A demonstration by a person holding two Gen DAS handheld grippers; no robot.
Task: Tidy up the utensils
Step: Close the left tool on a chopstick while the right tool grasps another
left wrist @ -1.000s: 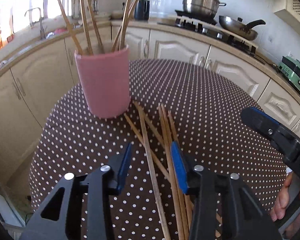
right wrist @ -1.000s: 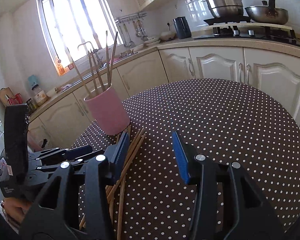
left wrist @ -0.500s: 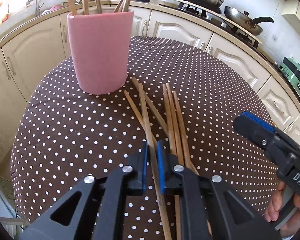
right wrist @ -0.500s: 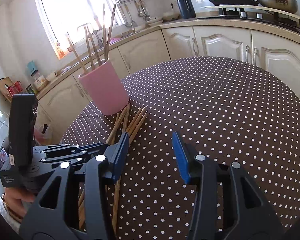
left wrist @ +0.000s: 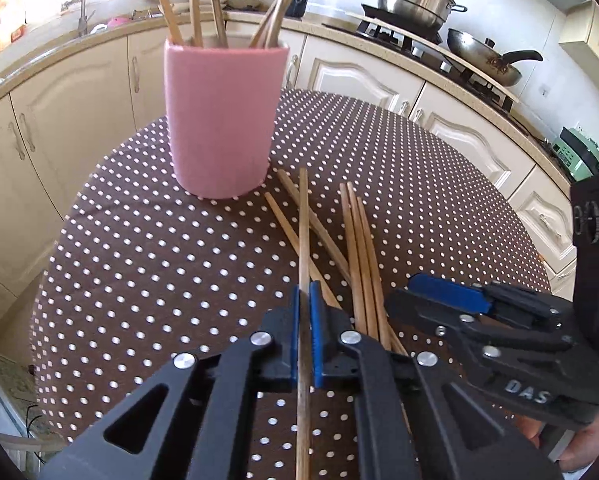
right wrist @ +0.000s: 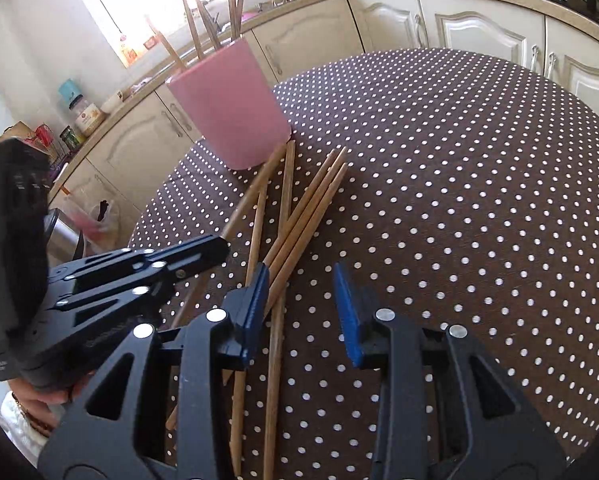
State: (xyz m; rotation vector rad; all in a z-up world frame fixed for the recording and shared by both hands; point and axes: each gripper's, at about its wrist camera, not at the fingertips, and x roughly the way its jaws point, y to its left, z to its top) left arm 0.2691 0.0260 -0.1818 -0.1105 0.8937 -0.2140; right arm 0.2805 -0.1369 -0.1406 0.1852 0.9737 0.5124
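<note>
Left gripper [left wrist: 306, 334] clamps chopstick [left wrist: 303, 232] — right gripper [right wrist: 301, 308] agape.

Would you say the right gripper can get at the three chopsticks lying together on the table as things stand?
Probably yes. The right gripper is open, and the three chopsticks lie uncovered just beyond its left finger. The left gripper, shut on another chopstick, sits clear to the side.
</note>
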